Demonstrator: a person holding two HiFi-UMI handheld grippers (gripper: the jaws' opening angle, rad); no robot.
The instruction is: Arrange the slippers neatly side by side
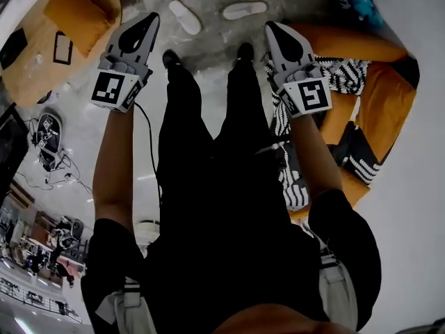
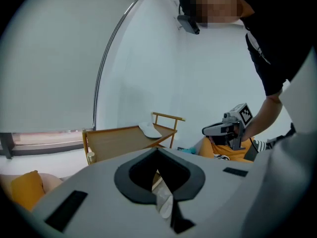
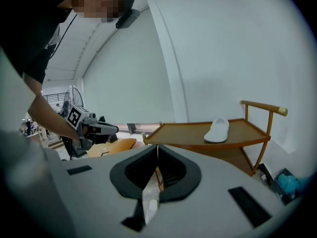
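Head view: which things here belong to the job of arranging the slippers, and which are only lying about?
Part of the job: left white slipper; right white slipper; left gripper; right gripper, both with jaws shut.

Lying about: orange cushions; striped cloth; teal object; black device with cables.

Head view steeply down; both gripper views near-level, seemingly with one shared wooden cart.

White left slipper and right slipper lie apart, splayed, on floor.
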